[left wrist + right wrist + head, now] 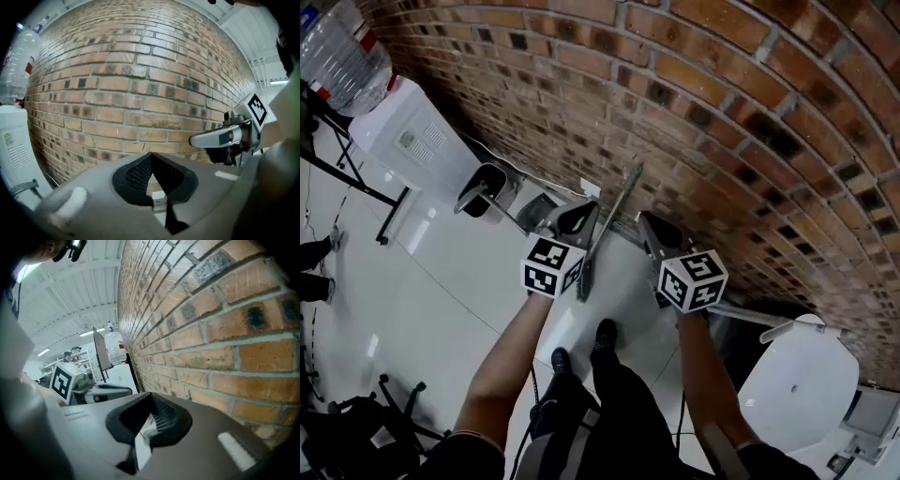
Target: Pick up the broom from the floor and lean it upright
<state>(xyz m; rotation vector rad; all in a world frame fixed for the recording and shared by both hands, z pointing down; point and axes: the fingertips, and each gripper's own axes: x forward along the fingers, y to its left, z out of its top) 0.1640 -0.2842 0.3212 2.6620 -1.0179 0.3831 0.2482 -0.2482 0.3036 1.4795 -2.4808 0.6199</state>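
Brick wall ahead of both jaws, left gripper shut, empty, right gripper likewise closed, broom, seemingly, between them.

wall: red brick | floor: glossy white | water dispenser: far left, against wall

Bare forearms stretched forward, left gripper and right gripper side by side — jaws together, empty
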